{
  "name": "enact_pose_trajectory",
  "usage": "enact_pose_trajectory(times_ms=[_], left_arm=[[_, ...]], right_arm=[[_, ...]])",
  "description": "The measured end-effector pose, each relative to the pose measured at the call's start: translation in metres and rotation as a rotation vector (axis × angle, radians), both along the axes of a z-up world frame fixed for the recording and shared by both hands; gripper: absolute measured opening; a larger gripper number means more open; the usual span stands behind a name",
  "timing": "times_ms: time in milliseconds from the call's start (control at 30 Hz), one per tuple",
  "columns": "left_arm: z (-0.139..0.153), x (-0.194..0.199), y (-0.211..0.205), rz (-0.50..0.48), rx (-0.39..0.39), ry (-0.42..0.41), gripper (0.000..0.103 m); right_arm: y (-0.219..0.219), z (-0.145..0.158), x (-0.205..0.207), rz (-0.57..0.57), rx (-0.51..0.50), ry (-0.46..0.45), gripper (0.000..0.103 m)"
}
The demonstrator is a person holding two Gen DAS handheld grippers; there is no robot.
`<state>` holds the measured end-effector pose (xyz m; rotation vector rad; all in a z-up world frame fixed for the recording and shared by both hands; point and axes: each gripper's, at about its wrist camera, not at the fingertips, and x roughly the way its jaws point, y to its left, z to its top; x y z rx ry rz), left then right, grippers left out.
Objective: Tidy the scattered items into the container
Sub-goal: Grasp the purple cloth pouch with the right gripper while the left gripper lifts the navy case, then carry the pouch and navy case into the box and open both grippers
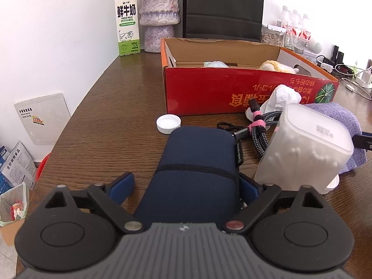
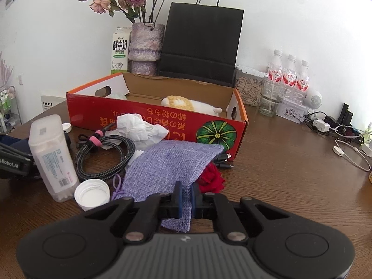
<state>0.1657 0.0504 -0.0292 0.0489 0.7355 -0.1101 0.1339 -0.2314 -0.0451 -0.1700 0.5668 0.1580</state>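
An open red cardboard box (image 1: pixel 209 88) (image 2: pixel 162 121) stands mid-table and holds a plush toy (image 2: pixel 186 104) and a pale item. My left gripper (image 1: pixel 186 186) is open, its fingers on both sides of a navy pouch (image 1: pixel 197 162) lying on the table. My right gripper (image 2: pixel 185 197) is shut on the edge of a lilac cloth bag (image 2: pixel 169 162). A frosted cotton-swab box (image 1: pixel 307 146) (image 2: pixel 52 155), a braided cable (image 1: pixel 260 127) (image 2: pixel 104 153), crumpled tissue (image 2: pixel 139 127), white caps (image 1: pixel 168 123) (image 2: pixel 91 194) and a red flower (image 2: pixel 211 177) lie around.
A milk carton (image 1: pixel 127 23), a vase (image 1: pixel 160 16), a black paper bag (image 2: pixel 200 44), water bottles (image 2: pixel 288 76), a seed jar (image 2: pixel 248 88) and chargers with cables (image 2: pixel 344 134) stand along the back and right of the wooden table (image 2: pixel 290 174).
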Motion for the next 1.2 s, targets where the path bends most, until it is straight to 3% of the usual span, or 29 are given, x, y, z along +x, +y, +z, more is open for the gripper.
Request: enact_pose_trajectory(times_ms=[67, 267, 800, 1033, 1200], left_arm=[[0.002, -0.003, -0.002, -0.005, 0.0, -0.012, 0.074], [0.006, -0.012, -0.001, 0.032, -0.034, -0.032, 0.066], [0.021, -0.031, 0.008, 0.082, -0.096, -0.075, 0.062], [0.05, -0.04, 0.007, 0.08, -0.126, -0.158, 0.062], [0.075, -0.025, 0.003, 0.084, -0.152, -0.205, 0.062]], right_arm=[[0.001, 0.004, -0.005, 0.015, -0.002, -0.021, 0.005], [0.003, 0.016, -0.016, 0.044, 0.009, -0.067, 0.004], [-0.001, 0.045, -0.03, 0.076, 0.074, -0.156, 0.002], [-0.003, 0.063, -0.031, 0.082, 0.071, -0.215, 0.002], [0.0, 0.081, -0.019, 0.088, 0.078, -0.268, 0.002]])
